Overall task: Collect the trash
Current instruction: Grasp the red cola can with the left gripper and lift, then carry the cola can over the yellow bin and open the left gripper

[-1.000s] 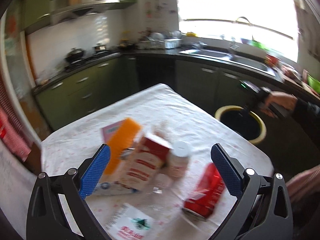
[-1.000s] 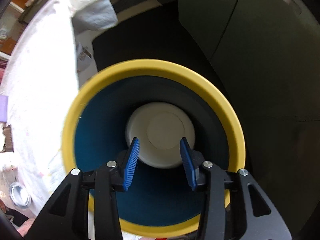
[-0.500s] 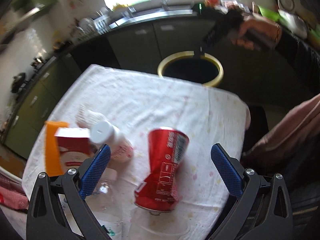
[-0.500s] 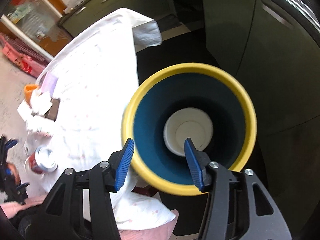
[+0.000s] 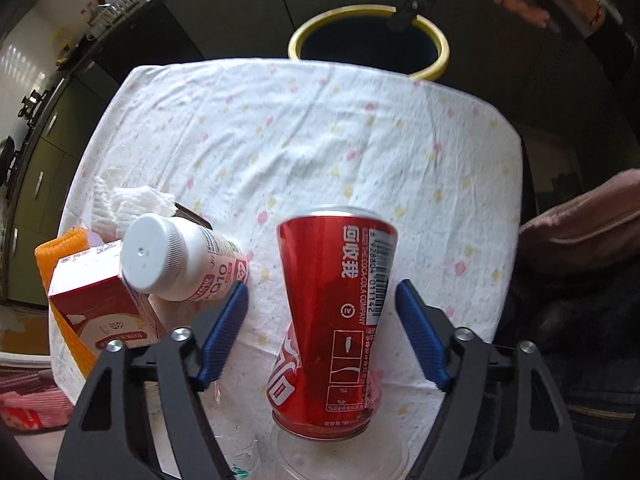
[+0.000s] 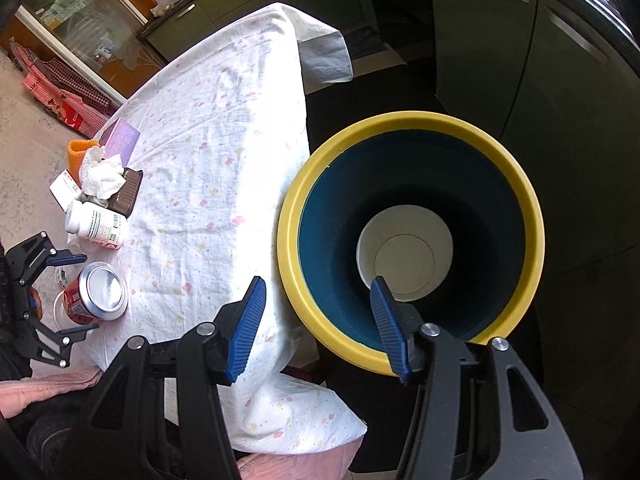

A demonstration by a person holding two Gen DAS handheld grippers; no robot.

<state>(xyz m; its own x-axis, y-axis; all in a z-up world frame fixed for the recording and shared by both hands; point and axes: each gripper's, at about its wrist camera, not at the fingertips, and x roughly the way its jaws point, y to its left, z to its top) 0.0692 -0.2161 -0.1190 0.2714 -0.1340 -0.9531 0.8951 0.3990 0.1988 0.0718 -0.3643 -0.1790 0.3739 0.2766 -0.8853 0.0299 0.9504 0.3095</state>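
Left gripper (image 5: 322, 328) closing around a dented red cola can (image 5: 336, 320)

The can stands between the two blue pads (image 5: 420, 340), which are apart and not touching it yet. Just to the left of this gripper lies a white bottle (image 5: 176, 260), then a red and white carton (image 5: 104, 308), with a crumpled tissue (image 5: 136, 204) behind them. Farther ahead, past the edge of the flowery tablecloth (image 5: 320, 132), sits the yellow-rimmed trash bin (image 5: 368, 40). The right gripper (image 6: 316, 324) hangs above that bin, its pads apart with nothing in between.
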